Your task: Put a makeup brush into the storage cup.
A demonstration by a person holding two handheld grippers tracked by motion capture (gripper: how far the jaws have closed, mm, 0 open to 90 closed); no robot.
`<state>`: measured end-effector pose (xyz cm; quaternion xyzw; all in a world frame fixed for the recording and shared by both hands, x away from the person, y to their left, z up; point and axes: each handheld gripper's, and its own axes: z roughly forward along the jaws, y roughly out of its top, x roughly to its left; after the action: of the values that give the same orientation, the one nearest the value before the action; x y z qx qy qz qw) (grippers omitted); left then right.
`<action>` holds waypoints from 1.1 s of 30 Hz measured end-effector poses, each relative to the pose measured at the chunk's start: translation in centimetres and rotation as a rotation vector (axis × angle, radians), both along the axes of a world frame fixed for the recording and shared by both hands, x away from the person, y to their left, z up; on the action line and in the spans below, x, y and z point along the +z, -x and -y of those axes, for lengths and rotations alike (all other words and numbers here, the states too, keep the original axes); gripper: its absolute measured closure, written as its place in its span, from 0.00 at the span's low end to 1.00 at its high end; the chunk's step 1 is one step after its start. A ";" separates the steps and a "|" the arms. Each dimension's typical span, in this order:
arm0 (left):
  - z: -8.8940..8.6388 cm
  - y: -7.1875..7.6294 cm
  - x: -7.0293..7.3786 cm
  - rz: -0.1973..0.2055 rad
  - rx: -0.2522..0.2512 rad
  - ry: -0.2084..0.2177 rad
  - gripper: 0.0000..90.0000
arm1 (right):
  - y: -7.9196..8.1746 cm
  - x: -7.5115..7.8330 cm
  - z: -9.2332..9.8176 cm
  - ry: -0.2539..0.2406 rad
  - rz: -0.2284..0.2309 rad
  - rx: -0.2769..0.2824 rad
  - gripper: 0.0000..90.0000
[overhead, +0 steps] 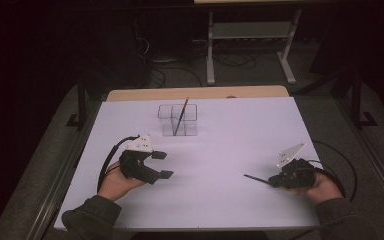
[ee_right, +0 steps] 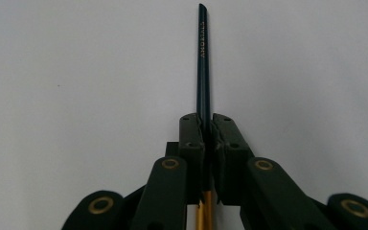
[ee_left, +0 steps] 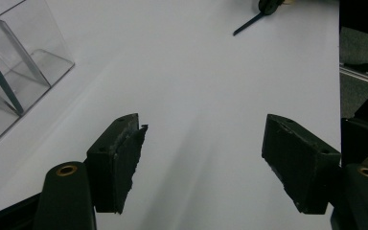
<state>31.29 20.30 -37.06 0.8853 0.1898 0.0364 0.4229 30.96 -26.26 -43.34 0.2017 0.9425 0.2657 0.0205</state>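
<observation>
1. We see the right gripper [overhead: 271, 181] low at about 4 o'clock on the white bench [overhead: 230, 135], cradled in the right hand [overhead: 325, 187], lying nearly level and aimed toward 9 o'clock.
2. Its fingers [ee_right: 191, 139] are clamped on a dark green pencil [ee_right: 203, 62], the pads pressed against its sides; a yellow stretch of the pencil shows behind them in the right gripper view.
3. The left gripper [overhead: 164, 165] sits at about 8 o'clock on the bench, held from below by the left hand [overhead: 114, 184], and points toward 3 o'clock. Its fingers [ee_left: 117, 160] stand wide apart with bare bench between them.
4. A clear divided box [overhead: 178, 120] stands at about 12 o'clock, well apart from both grippers, with a second dark pencil [overhead: 181, 116] leaning in it, its top tilted toward 1 o'clock.
5. We see nothing lying between the held pencil and the box.
6. The held pencil lies close to level just above the bench. Its long axis runs roughly from 3 to 9 o'clock, and the free end reaches toward 10 o'clock, toward the left gripper.
</observation>
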 end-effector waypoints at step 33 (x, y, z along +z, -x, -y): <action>1.6 0.2 1.1 0.020 -0.049 -0.009 0.32 | 0.0 3.7 -3.5 -0.113 0.010 0.089 0.92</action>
<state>31.14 18.72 -35.97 0.8911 0.1638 0.0357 0.4218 30.97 -22.71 -39.63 0.1589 0.9340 0.3201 0.0018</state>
